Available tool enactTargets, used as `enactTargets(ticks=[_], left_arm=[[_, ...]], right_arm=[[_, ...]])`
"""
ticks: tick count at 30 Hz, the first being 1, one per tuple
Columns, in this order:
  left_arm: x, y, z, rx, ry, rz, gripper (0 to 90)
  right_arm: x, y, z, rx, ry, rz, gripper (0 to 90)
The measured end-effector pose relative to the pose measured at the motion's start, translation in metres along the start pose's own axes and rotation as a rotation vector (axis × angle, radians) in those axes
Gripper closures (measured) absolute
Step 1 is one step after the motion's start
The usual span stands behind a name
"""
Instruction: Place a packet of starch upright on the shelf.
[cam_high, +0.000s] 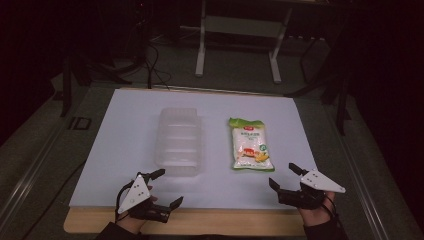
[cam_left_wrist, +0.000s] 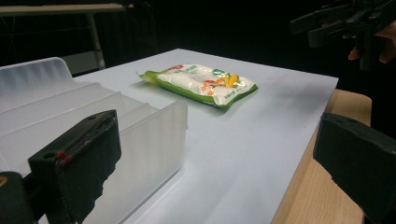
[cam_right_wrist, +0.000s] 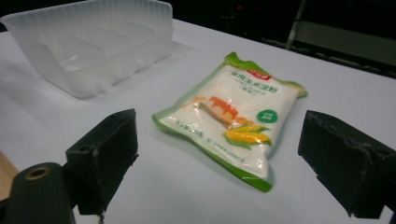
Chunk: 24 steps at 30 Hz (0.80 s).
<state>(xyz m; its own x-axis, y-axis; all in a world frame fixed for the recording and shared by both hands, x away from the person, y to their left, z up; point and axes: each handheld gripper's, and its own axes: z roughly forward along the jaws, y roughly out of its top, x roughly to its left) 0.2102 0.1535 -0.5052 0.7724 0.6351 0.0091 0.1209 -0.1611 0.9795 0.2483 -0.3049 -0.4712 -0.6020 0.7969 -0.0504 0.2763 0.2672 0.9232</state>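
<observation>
On the desk's (cam_high: 125, 227) white sheet (cam_high: 130, 125), mid-width: clear tray (cam_high: 179, 141) with ribbed compartments, and just right of it, apart, a flat green-edged pouch (cam_high: 250, 145). Printed on the pouch: corn cobs, an orange cake, a green round seal, lines of script too small to read. Open sheet all round both, widest toward the far edge. At the near edge, left hand-held gripper (cam_high: 162, 187) near the tray's near end, right hand-held gripper (cam_high: 285, 176) near the pouch's near corner, both spread wide, gripping nothing.
</observation>
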Motion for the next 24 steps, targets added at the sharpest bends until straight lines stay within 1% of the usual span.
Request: enactTargets(ticks=[1, 3, 5, 6, 7, 8, 9, 10, 12, 14, 15, 17, 18, 19, 21, 22, 24], left_arm=[[0.000, 0.000, 0.000, 0.000, 0.000, 0.000, 1.4], [0.000, 0.000, 0.000, 0.001, 0.003, 0.003, 1.3], [0.000, 0.000, 0.000, -0.001, 0.001, 0.002, 1.4], [0.000, 0.000, 0.000, 0.000, 0.001, 0.002, 1.4], [0.000, 0.000, 0.000, 0.001, 0.001, 0.004, 1.4], [0.000, 0.000, 0.000, -0.001, -0.002, 0.002, 1.3], [0.000, 0.000, 0.000, 0.000, -0.002, 0.001, 1.3], [0.000, 0.000, 0.000, 0.001, -0.003, 0.002, 1.4], [0.000, 0.000, 0.001, 0.002, -0.005, 0.003, 1.3], [-0.001, 0.000, 0.001, 0.001, -0.005, 0.005, 1.3], [-0.001, 0.000, 0.001, 0.002, -0.005, 0.004, 1.4], [-0.001, 0.000, 0.000, 0.001, -0.007, 0.003, 1.4], [-0.001, 0.000, 0.000, -0.001, -0.008, 0.001, 1.3], [-0.001, 0.001, 0.000, -0.001, -0.008, 0.001, 1.3], [-0.001, 0.001, 0.000, 0.000, -0.009, 0.005, 1.3], [-0.001, 0.001, 0.000, -0.002, -0.011, 0.002, 1.4], [-0.001, 0.001, 0.000, -0.002, -0.011, -0.001, 1.3]], right_arm=[[0.000, 0.000, 0.000, 0.000, 0.000, 0.000, 12.0], [0.000, 0.000, 0.001, 0.018, 0.002, -0.006, 12.0], [0.000, 0.000, 0.003, 0.050, 0.030, -0.002, 12.0], [0.000, 0.000, 0.003, 0.050, 0.030, -0.002, 12.0], [0.000, 0.000, 0.004, 0.063, 0.041, -0.002, 11.9], [0.001, 0.000, 0.006, 0.076, 0.051, -0.014, 11.6], [0.001, 0.000, 0.006, 0.076, 0.051, -0.014, 11.6], [0.003, 0.000, 0.007, 0.072, 0.077, -0.019, 11.6], [0.005, 0.000, 0.007, 0.076, 0.083, -0.018, 11.6], [0.007, 0.002, 0.007, 0.079, 0.088, -0.008, 11.6], [0.008, 0.005, 0.008, 0.088, 0.100, 0.003, 11.5], [0.009, 0.006, 0.008, 0.086, 0.106, 0.008, 11.6], [0.009, 0.008, 0.007, 0.081, 0.110, -0.001, 11.5], [0.012, 0.013, 0.006, 0.062, 0.119, -0.001, 10.7], [0.015, 0.019, 0.004, 0.041, 0.129, 0.001, 10.6], [0.017, 0.022, 0.005, 0.042, 0.148, -0.008, 10.7], [0.018, 0.025, 0.005, 0.040, 0.152, -0.014, 10.7]])
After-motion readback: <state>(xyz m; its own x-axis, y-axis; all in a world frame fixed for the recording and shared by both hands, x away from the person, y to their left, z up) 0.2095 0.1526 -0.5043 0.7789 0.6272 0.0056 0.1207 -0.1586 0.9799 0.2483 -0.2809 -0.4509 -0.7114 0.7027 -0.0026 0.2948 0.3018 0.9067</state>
